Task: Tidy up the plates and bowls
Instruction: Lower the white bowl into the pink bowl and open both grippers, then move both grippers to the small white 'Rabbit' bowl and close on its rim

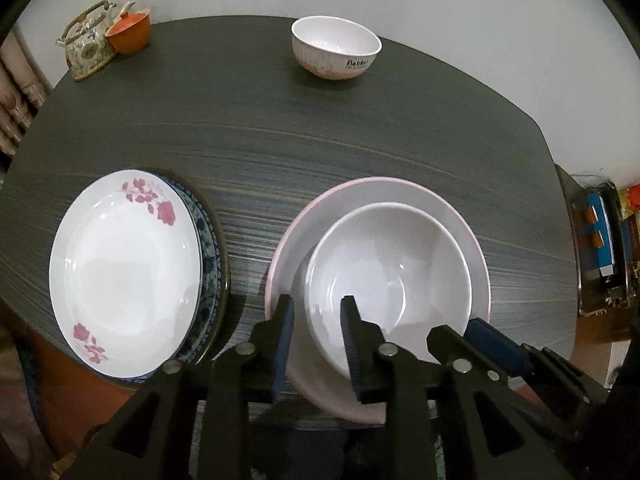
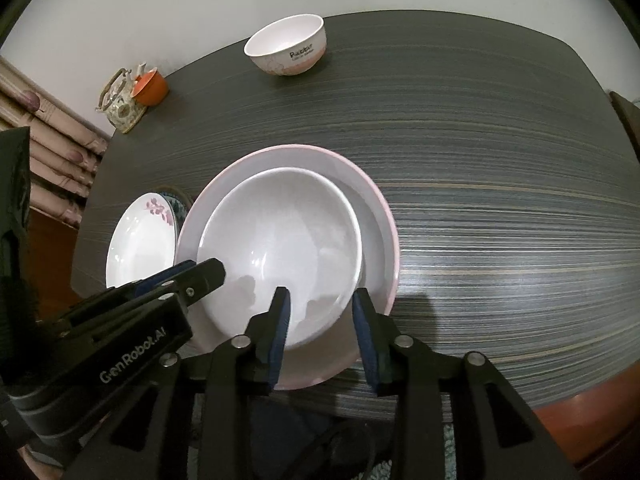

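We saw both hand-held grippers, left and right, jaws slightly apart astride the white bowl's near rim.

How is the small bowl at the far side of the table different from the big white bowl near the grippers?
The small bowl stands alone on the table; the big white bowl sits inside a pink-rimmed bowl. The small bowl has printed lettering and a pinkish base; the big white bowl looks plain. Both stand upright and look empty.
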`<move>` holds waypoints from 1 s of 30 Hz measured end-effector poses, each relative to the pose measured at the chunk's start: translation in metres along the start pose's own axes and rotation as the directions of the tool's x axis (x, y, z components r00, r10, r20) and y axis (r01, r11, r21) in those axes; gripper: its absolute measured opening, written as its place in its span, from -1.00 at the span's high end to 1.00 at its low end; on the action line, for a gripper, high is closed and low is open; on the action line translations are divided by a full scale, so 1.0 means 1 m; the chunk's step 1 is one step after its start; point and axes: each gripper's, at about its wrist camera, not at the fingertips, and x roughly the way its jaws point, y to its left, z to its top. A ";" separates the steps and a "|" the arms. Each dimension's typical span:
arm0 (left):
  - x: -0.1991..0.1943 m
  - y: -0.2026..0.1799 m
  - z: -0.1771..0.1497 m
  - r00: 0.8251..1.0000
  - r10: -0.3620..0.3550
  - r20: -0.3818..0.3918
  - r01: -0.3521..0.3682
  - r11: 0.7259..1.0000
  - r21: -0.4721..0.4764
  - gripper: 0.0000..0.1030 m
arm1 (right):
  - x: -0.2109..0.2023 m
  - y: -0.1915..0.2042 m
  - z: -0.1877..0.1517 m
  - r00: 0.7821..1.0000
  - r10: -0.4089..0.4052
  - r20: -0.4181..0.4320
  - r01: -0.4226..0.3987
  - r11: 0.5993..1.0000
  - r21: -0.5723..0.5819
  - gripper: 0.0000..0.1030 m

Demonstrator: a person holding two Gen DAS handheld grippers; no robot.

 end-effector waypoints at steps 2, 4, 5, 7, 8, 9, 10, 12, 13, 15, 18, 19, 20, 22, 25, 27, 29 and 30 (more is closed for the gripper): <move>-0.003 0.000 0.000 1.000 -0.001 0.008 0.001 1.000 0.003 0.47 | -0.002 0.000 0.000 1.000 0.005 0.004 -0.005 1.000 0.005 0.34; -0.006 -0.001 0.001 1.000 0.000 0.020 0.000 1.000 0.011 0.46 | -0.004 0.000 0.001 1.000 0.005 0.010 -0.005 1.000 0.005 0.33; -0.006 -0.001 0.002 1.000 0.001 0.026 -0.002 1.000 0.015 0.45 | -0.006 0.000 0.001 1.000 -0.001 0.018 0.001 1.000 0.000 0.33; -0.010 -0.002 0.003 0.999 0.001 0.038 -0.001 1.000 0.017 0.45 | -0.007 0.002 0.002 1.000 -0.004 0.026 0.004 1.000 -0.004 0.33; -0.011 0.000 0.003 0.999 -0.004 0.046 0.003 1.000 0.008 0.44 | -0.009 0.002 0.002 1.000 -0.003 0.029 0.003 1.000 -0.004 0.32; -0.013 0.001 0.004 0.998 -0.008 0.055 0.008 1.000 0.001 0.43 | -0.010 0.002 0.003 0.999 -0.003 0.033 0.003 1.000 -0.005 0.32; -0.016 0.002 0.005 0.998 -0.010 0.066 0.010 1.000 -0.004 0.39 | -0.012 0.002 0.003 0.999 -0.008 0.041 0.009 1.000 -0.010 0.32; -0.023 0.003 0.007 0.995 -0.013 0.097 0.014 1.000 -0.007 0.34 | -0.016 0.003 0.005 0.998 -0.019 0.058 0.020 1.000 -0.020 0.31; -0.026 0.004 0.008 0.994 -0.011 0.110 0.012 1.000 -0.008 0.33 | -0.019 0.003 0.006 0.997 -0.021 0.073 0.023 0.999 -0.028 0.31; -0.032 0.004 0.010 0.991 -0.006 0.134 0.007 1.000 -0.008 0.33 | -0.026 0.007 0.008 0.993 -0.035 0.117 0.042 0.997 -0.057 0.31; -0.036 0.006 0.013 0.989 0.004 0.149 -0.002 1.000 -0.014 0.33 | -0.034 0.007 0.013 0.986 -0.035 0.163 0.049 0.996 -0.080 0.31; -0.036 0.007 0.013 0.989 0.006 0.146 -0.004 1.000 -0.019 0.33 | -0.036 0.007 0.014 0.984 -0.037 0.174 0.053 0.995 -0.086 0.31; -0.036 0.009 0.015 0.989 0.008 0.145 -0.005 1.000 -0.025 0.33 | -0.037 0.006 0.015 0.983 -0.035 0.181 0.052 0.995 -0.089 0.31; -0.036 0.011 0.016 0.989 0.016 0.145 -0.012 0.999 -0.030 0.33 | -0.039 0.003 0.019 0.982 -0.033 0.186 0.050 0.995 -0.087 0.31; -0.036 0.014 0.022 0.989 0.029 0.148 -0.024 0.999 -0.035 0.33 | -0.040 0.003 0.023 0.979 -0.035 0.199 0.056 0.993 -0.100 0.31; -0.036 0.015 0.023 0.987 0.043 0.156 -0.038 0.999 -0.039 0.33 | -0.043 0.002 0.026 0.975 -0.027 0.219 0.052 0.993 -0.110 0.31; -0.036 0.018 0.028 0.985 0.052 0.161 -0.046 0.998 -0.042 0.33 | -0.045 0.003 0.028 0.970 -0.030 0.240 0.063 0.989 -0.135 0.31; -0.036 0.019 0.031 0.985 0.056 0.163 -0.050 0.998 -0.043 0.33 | -0.046 0.002 0.031 0.968 -0.035 0.250 0.072 0.987 -0.141 0.31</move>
